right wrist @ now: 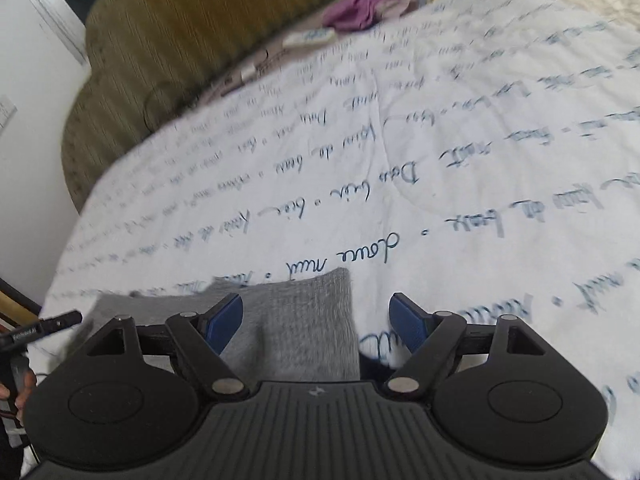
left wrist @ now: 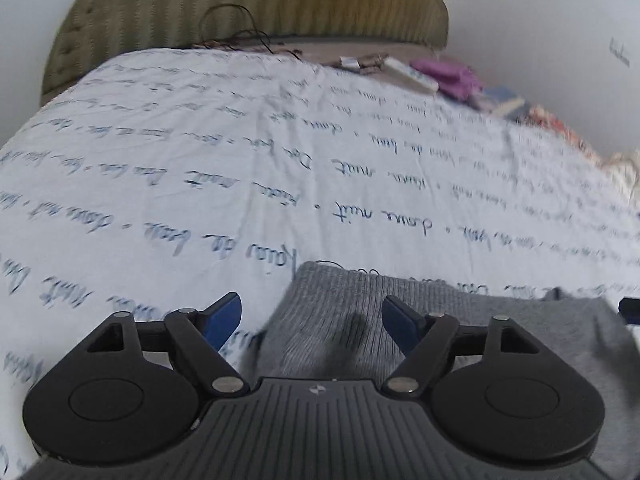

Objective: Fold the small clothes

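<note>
both tongs, left (left wrist: 312, 316) and right (right wrist: 316, 316), gape empty; grey knit garment (left wrist: 340, 312) partly hidden beneath.

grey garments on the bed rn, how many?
1: a grey knit garment on the white printed bedspread, under both open grippers, left gripper and right gripper. More may lie hidden below the frames.

**A bed under script-printed linen**

We see a white duvet (left wrist: 200, 152) printed with blue handwriting filling both frames. At the top stands an olive tufted headboard (left wrist: 256, 0). Pale walls (left wrist: 540, 20) flank it, upper right in the left view, left edge in the right.
</note>
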A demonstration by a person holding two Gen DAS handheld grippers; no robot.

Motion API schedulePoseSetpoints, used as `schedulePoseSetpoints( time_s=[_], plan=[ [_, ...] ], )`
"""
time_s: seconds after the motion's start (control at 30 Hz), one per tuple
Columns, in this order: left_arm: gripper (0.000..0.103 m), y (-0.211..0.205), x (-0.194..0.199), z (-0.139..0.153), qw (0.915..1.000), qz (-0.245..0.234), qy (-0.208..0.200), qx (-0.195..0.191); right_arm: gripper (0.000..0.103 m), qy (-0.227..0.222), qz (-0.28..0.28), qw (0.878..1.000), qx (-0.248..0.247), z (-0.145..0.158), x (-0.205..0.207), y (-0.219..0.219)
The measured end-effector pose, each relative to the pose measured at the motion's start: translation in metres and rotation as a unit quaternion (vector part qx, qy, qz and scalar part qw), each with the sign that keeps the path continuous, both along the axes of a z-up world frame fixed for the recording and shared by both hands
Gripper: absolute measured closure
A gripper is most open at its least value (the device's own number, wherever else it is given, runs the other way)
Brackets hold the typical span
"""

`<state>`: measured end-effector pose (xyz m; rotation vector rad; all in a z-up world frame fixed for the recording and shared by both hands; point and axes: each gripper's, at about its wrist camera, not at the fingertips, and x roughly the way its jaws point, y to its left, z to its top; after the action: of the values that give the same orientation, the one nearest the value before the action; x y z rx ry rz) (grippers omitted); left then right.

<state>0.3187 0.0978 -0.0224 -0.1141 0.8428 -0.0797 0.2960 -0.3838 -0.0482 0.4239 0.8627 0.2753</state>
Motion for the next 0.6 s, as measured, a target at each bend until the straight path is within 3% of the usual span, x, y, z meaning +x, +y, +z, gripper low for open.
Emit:
schedulePoseSetpoints(
  time_s=[0.03,0.1,0.13,0.17,0.2,0.23,0.33,0.47,0.6],
  plan=[
    [0.024,-0.004,0.005,-0.005,1.0,-0.001,0.005,0.007,0.028,0.002,0.007,1.0,-0.002,-0.004,0.003,0.003],
    [0.029,-0.008,0.011,-0.014,0.9997,-0.004,0.016,0.018,0.075,0.013,0.018,0.999,-0.025,-0.011,0.009,0.012],
    [0.036,-0.01,0.014,-0.018,0.9994,-0.006,0.021,0.025,0.077,0.024,0.025,0.999,-0.03,-0.015,0.011,0.016],
    [0.051,-0.012,0.015,-0.02,0.9992,-0.011,0.017,0.034,0.078,0.024,0.028,0.999,-0.032,-0.018,0.01,0.017],
    [0.064,-0.015,0.014,-0.018,0.9992,-0.017,0.009,0.036,0.088,0.022,0.035,0.999,-0.03,-0.019,0.008,0.019],
    [0.092,-0.017,0.014,-0.016,0.999,-0.024,0.003,0.038,0.092,0.02,0.041,0.999,-0.027,-0.02,0.006,0.02],
    [0.092,-0.025,0.005,0.0,0.9983,-0.021,-0.029,0.046,0.097,-0.001,0.025,0.999,-0.031,-0.011,0.0,0.017],
    [0.092,-0.032,-0.01,0.017,0.9966,-0.032,-0.066,0.037,0.097,-0.031,-0.014,0.999,0.017,0.001,-0.015,-0.013],
    [0.09,-0.032,0.008,-0.019,0.997,-0.012,-0.007,0.077,0.098,0.004,-0.03,0.999,-0.01,-0.026,-0.013,-0.019]
  ],
)
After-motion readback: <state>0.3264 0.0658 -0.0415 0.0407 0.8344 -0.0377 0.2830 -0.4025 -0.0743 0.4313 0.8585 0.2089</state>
